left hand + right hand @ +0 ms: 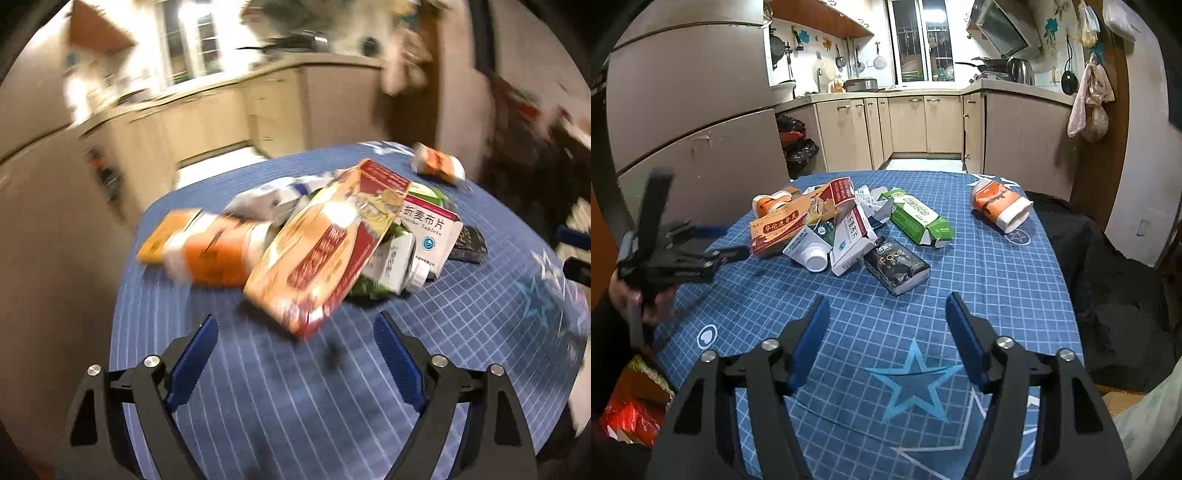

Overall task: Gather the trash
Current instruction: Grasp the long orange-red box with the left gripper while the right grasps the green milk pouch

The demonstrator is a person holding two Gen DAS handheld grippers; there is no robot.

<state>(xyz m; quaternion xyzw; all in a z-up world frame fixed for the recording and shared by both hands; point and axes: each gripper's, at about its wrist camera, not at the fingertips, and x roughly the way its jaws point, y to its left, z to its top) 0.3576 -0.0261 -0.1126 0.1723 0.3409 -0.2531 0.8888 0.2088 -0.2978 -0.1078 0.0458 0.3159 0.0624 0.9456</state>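
A heap of empty packaging sits on the blue checked cloth covering the counter (1015,295), and both claws are empty. The left claw (295,332) has its blue pads spread wide with nothing between them, and it faces the heap from close by; the right claw (886,306) is likewise wide open, further back from the pile.

The relation that matters is between the left claw and the long red-and-orange box (325,251). The box lies dead ahead of that claw, just beyond the fingertips, with its long axis running away and to the right, its near corner pointing almost into the gap. In the right wrist view the same box (798,221) lies across the left edge of the heap, so the left claw is plainly the nearer one (its view is smeared by motion blur, so fine contact is hard to judge). A grip across the box's short width looks the likely next step.

Readable writing: the white box (430,229) carries Chinese characters and the word "Tablets"; the black packet (897,267), nearest the right claw, reads roughly "Face". The green-and-white carton (919,218) lies behind it, and an orange-and-white cup (1001,206) lies on its side well apart to the right.
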